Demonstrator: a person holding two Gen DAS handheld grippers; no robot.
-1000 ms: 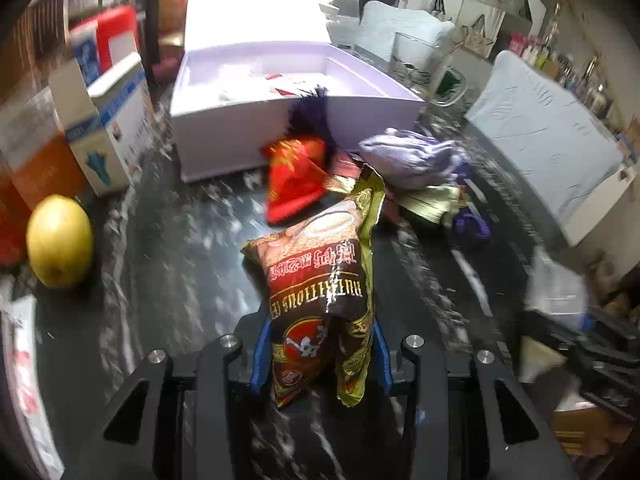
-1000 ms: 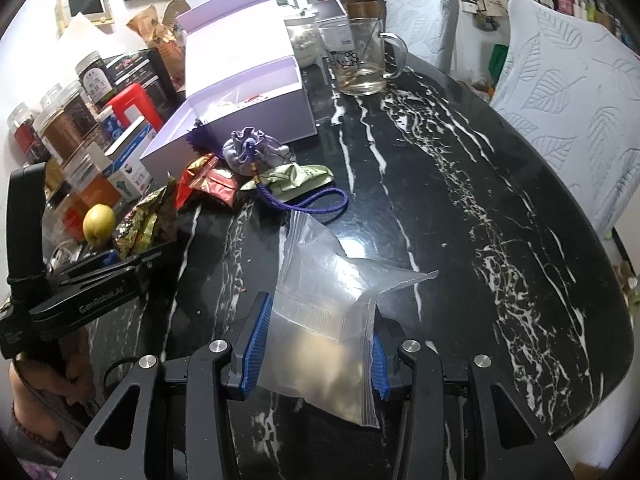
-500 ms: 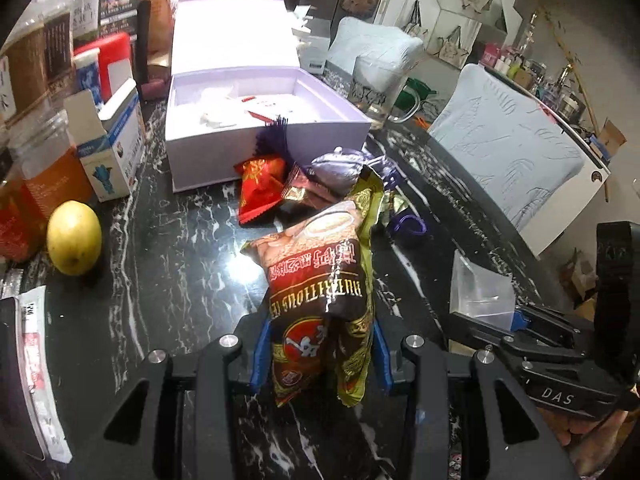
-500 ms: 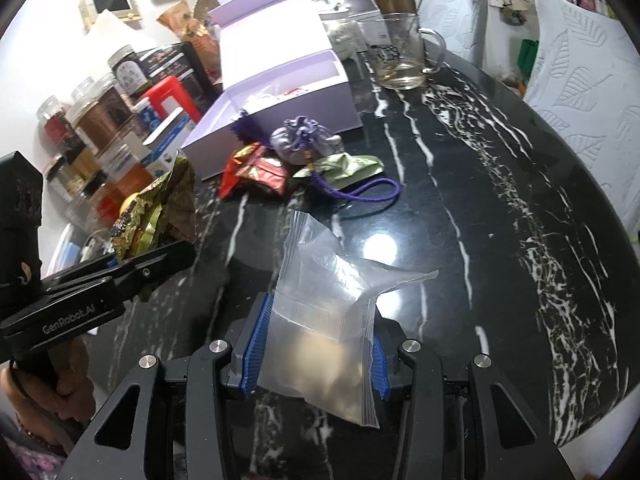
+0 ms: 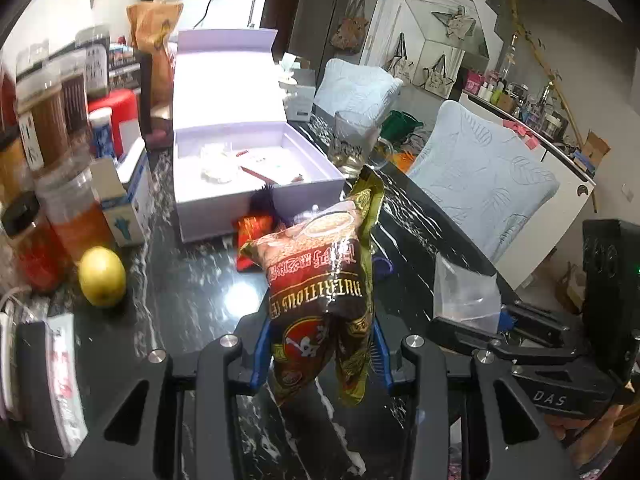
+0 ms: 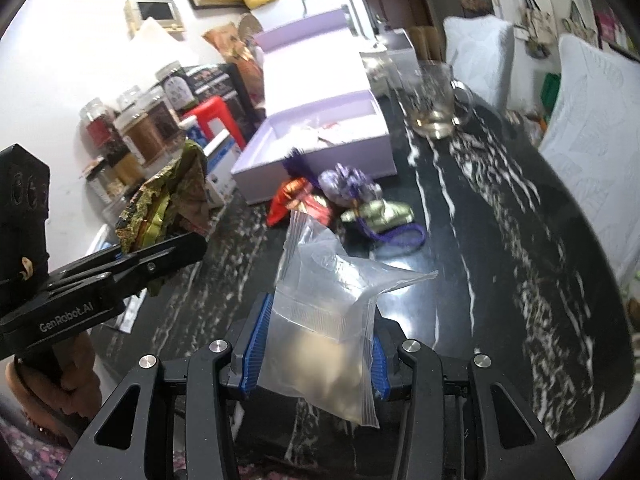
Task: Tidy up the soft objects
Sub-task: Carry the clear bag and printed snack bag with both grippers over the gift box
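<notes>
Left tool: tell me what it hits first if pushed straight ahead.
Probably the red packet lying before the open purple box; the left tool, gripping the snack bag, points that way, though depth is unclear.

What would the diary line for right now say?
left gripper: shut on snack bag | right gripper: shut on clear bag | both above table

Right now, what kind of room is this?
Most likely a home dining area: a black marble table with covered chairs beside it, food jars along the wall, and a glass mug on the table.
</notes>
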